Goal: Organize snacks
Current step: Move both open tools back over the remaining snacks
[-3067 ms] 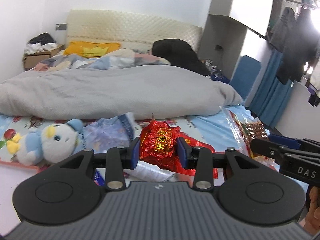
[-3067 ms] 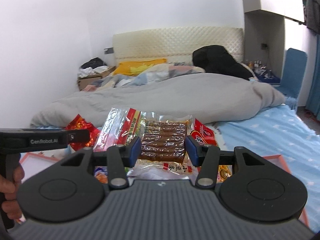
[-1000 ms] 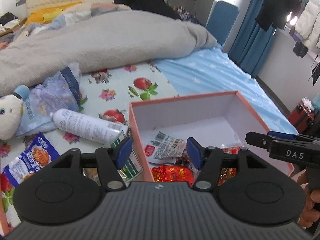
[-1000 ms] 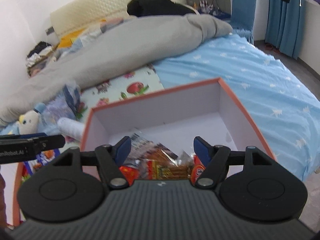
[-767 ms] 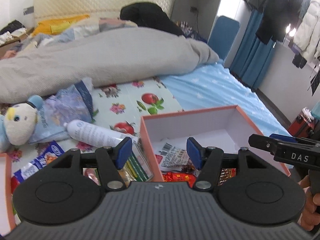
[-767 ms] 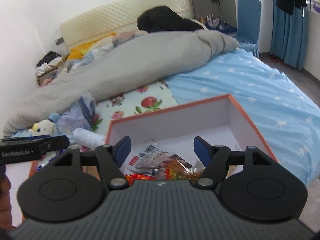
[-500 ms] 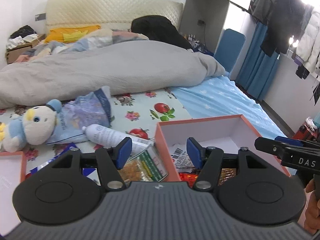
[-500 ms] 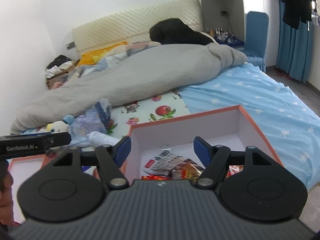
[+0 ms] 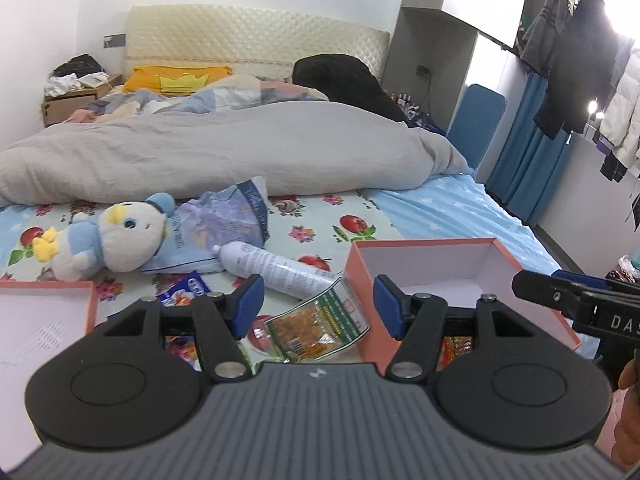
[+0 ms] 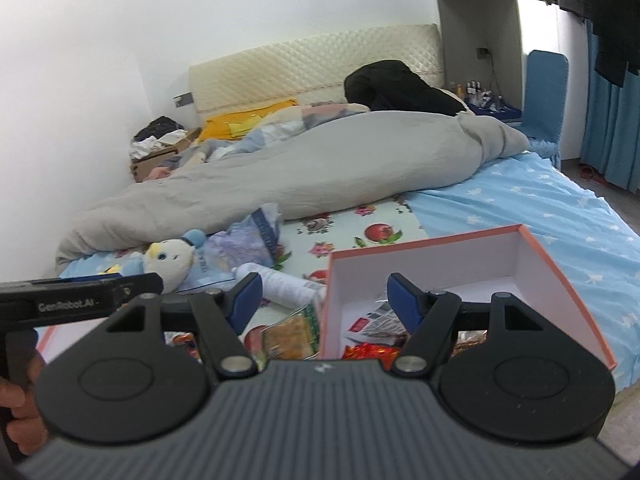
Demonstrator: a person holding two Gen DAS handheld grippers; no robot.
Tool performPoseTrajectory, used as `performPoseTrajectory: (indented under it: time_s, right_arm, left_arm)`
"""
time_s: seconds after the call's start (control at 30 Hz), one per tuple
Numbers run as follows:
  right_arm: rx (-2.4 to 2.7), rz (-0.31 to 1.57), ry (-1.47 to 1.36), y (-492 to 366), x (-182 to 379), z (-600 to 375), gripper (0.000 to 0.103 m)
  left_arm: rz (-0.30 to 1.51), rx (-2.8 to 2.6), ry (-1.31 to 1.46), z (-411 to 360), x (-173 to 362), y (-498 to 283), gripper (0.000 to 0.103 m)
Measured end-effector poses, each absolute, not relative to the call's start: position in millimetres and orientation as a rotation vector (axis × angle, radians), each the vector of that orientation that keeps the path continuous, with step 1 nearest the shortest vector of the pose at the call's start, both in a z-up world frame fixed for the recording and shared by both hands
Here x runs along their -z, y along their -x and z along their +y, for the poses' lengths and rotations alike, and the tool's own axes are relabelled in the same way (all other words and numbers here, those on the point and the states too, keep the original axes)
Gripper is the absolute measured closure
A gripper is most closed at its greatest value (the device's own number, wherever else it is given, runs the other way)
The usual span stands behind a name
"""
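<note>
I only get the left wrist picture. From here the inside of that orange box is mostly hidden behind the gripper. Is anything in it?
Observer: Yes. The right wrist view shows a red foil packet lying in the orange box, close to its near wall.
Operator: Is that the only one?
Observer: No. A white wrapper with a barcode lies just behind it in the box.
Operator: I see just the edge of the other gripper. Is it carrying something?
Observer: No. The right gripper is open, with nothing between its fingers.
</note>
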State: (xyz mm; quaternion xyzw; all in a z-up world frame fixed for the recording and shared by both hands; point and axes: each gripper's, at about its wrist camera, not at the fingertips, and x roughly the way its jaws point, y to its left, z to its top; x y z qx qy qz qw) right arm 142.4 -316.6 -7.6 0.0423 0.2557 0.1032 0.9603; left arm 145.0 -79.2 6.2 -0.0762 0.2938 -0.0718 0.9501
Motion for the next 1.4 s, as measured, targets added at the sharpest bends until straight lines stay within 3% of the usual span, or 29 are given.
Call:
performPoseTrajectory:
  time_s: [0.57,1.4]
  right_arm:
    - [-0.302,0.548,-0.081,-107.5,55.9,-266.5,0.032]
    - [-0.328,0.657,-0.024,-99.3,104.5,-241.8,0.032]
  left_arm:
    - [0.648,0.074,0.183,-40.2,41.6,-98.2,0.037]
    - [0.733,0.031,0.192,-21.9,96.6,-95.3,0.036]
